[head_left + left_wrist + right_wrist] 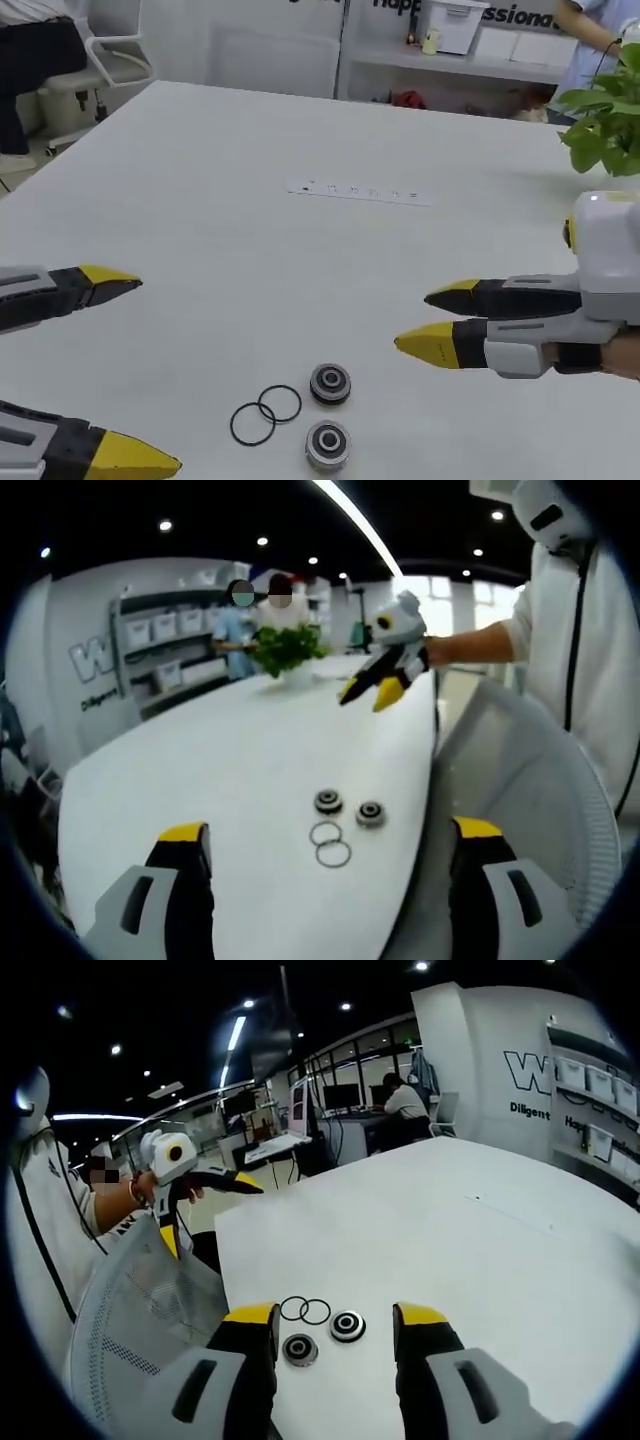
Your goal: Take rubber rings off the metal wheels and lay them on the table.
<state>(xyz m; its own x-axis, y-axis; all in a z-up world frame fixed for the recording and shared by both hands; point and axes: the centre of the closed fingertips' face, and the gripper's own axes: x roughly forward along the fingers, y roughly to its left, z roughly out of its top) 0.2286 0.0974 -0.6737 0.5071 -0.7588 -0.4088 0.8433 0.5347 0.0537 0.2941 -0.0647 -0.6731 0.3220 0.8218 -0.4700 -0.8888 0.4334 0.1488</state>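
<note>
Two rubber rings (pixel 263 409) lie at the near edge of the tabletop (pixel 300 250) beside the metal wheels (pixel 330 385); left gripper (pixel 160 373) and right gripper (pixel 410 320) hang released, so we judge stripping done, wheel inspection next.

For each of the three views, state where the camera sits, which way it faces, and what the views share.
Head view: on the headset, looking down at the table; left gripper and right gripper show.
Left gripper view: along its own jaws, facing the wheels and the person's white sleeve.
Right gripper view: along its jaws, facing the rings from the opposite side.
Shared: wheels and rings.
</note>
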